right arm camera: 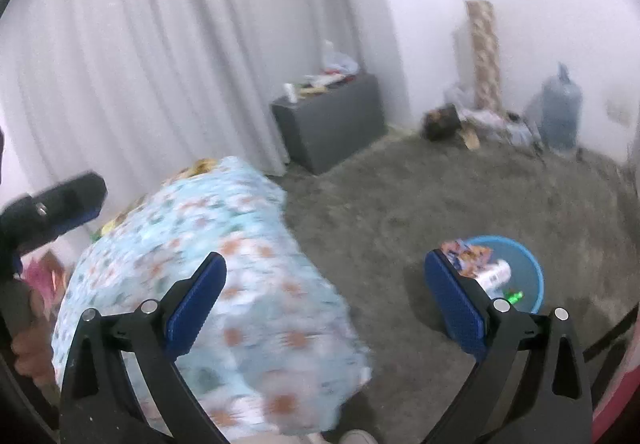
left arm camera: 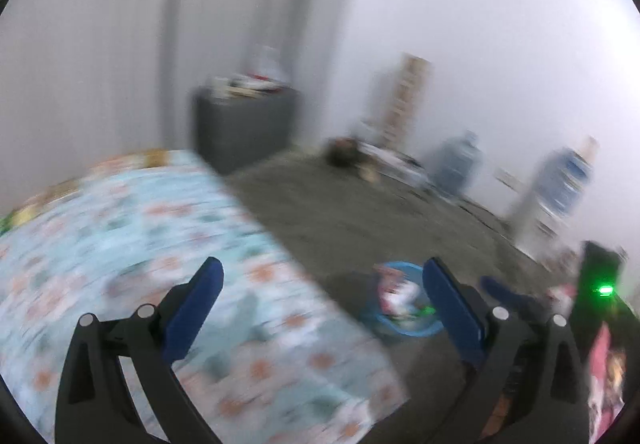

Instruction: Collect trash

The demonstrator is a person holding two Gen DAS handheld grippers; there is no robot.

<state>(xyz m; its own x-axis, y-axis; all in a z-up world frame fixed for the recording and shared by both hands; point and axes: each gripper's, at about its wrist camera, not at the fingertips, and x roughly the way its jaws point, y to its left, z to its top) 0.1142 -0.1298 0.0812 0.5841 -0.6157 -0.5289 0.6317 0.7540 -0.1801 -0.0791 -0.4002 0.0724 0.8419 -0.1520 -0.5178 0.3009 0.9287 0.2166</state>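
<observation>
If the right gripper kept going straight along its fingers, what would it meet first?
Most likely the floral bedcover, whose edge fills the gap between the open right gripper fingers. Depth is unclear; slightly right, it would reach grey carpet short of the blue bin.

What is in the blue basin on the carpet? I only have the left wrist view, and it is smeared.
Observer: The right wrist view is sharper. The blue basin holds a colourful wrapper, a white bottle and something small and green.
Operator: Is the right gripper carrying anything?
Observer: No. It is open, with nothing between its fingers.
Operator: What stands on the dark cabinet?
Observer: A small white container at its near corner, beside loose clutter I cannot identify.
</observation>
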